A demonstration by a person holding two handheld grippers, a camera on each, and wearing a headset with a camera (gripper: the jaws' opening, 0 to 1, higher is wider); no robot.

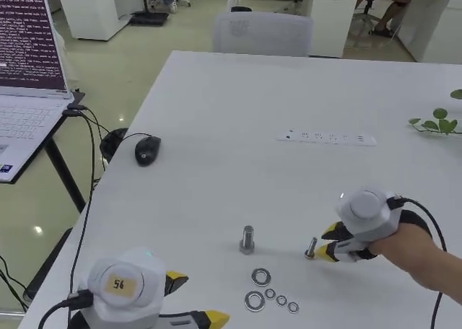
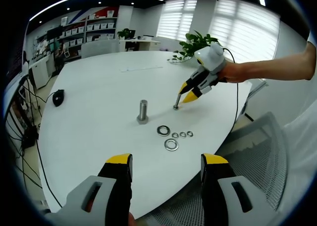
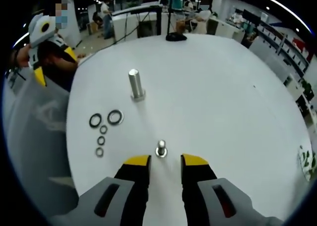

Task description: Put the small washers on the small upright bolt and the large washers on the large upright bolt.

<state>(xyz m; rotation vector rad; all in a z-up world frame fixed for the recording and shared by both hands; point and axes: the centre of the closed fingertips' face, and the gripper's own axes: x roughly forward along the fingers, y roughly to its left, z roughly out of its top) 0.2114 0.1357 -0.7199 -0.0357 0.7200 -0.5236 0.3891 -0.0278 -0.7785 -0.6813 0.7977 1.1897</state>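
Note:
On the white table (image 1: 238, 120) the large bolt (image 1: 247, 240) (image 2: 142, 111) (image 3: 134, 84) stands upright. The small bolt (image 1: 311, 248) (image 2: 176, 101) (image 3: 161, 147) stands to its right. Two large washers (image 1: 261, 276) (image 2: 163, 131) (image 3: 115, 117) and three small washers (image 1: 281, 300) (image 2: 183, 134) (image 3: 101, 140) lie flat near the front edge. My right gripper (image 1: 325, 244) (image 3: 165, 161) (image 2: 187, 93) is open, its yellow tips just short of the small bolt and apart from it. My left gripper (image 1: 196, 299) (image 2: 167, 160) hangs open at the front left edge, with nothing in it.
A black mouse (image 1: 147, 150) lies at the table's left side, with cables over the edge. A laptop (image 1: 22, 91) sits on a stand to the left. A flat power strip (image 1: 326, 137) and a plant (image 1: 437, 121) are further back, and a grey chair (image 1: 263, 33) stands behind the table.

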